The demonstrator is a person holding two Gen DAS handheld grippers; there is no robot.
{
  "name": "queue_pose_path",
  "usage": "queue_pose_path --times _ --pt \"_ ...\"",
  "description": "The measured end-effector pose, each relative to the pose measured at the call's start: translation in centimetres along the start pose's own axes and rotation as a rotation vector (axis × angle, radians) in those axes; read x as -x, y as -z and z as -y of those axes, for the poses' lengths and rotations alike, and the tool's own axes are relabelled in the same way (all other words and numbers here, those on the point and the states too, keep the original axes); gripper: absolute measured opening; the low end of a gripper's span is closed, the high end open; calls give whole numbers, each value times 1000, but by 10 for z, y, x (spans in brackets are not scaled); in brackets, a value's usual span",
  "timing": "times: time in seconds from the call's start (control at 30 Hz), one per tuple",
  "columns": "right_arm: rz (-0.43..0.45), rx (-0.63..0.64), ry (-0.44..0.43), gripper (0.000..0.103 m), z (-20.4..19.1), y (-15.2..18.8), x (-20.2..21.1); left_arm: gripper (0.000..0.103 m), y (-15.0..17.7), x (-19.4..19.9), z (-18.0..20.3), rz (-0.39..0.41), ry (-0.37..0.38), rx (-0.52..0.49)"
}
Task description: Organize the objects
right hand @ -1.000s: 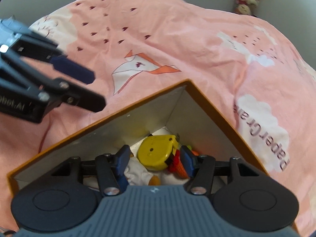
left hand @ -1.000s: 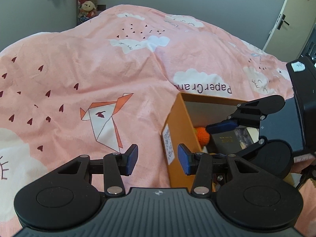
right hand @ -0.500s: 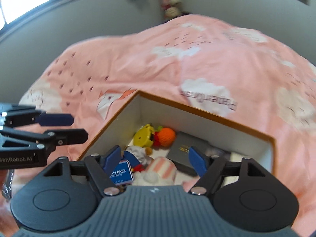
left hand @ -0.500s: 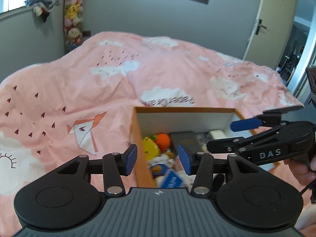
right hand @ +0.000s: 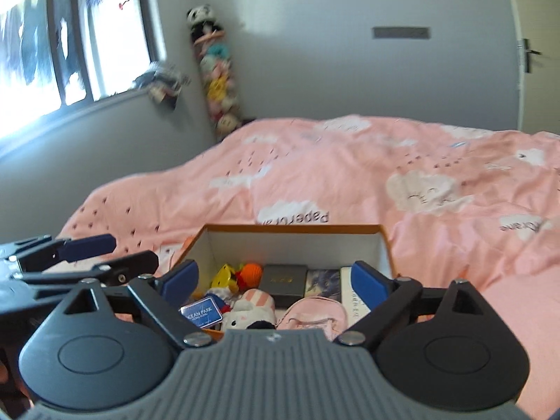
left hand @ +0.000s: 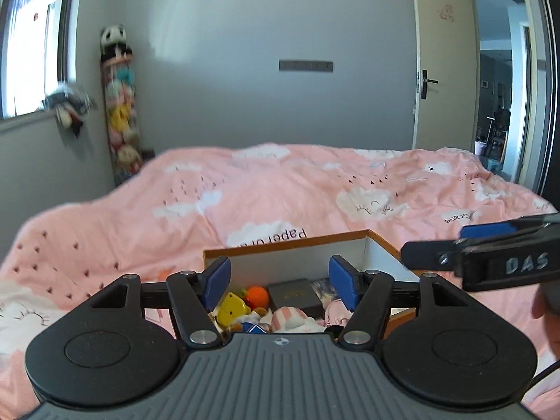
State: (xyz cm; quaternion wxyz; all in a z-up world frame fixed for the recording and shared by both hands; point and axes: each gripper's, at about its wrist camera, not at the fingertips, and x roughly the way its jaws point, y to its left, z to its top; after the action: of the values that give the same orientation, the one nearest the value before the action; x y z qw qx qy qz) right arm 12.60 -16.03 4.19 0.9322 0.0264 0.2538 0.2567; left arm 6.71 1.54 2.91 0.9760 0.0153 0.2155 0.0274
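An orange-rimmed cardboard box point(left hand: 287, 243) point(right hand: 294, 226) with white inner walls sits on the pink bedspread. Inside lie a yellow toy point(right hand: 224, 274), an orange ball point(right hand: 252, 271), a dark flat case point(right hand: 284, 280), a blue Ocean Park card point(right hand: 202, 311), a pink-and-white plush point(right hand: 253, 306) and a pink pouch point(right hand: 315, 315). My left gripper point(left hand: 278, 281) hovers above the box's near side, its jaws opening with nothing between them. My right gripper point(right hand: 276, 281) hangs over the box too, jaws opening wide and empty. Each gripper shows at the other view's edge.
The pink bedspread point(left hand: 280, 189) with cloud prints stretches far behind the box. A column of plush toys point(left hand: 120, 119) stands in the back left corner by a window point(right hand: 52, 42). A door point(left hand: 441, 59) stands open at the back right.
Both grippers have risen and tipped up from looking down at the box to looking across the room. Both sets of jaws have spread wider, the right by more.
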Motion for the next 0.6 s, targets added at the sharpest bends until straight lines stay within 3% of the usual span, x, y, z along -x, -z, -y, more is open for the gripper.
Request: queue_pose_path --times 0.3,0.6 --pt "92 -25 128 97 1 31 31 74 25 14 10 17 -2 46" --pt "81 -3 182 98 1 60 29 74 36 14 4 1 -57 84"
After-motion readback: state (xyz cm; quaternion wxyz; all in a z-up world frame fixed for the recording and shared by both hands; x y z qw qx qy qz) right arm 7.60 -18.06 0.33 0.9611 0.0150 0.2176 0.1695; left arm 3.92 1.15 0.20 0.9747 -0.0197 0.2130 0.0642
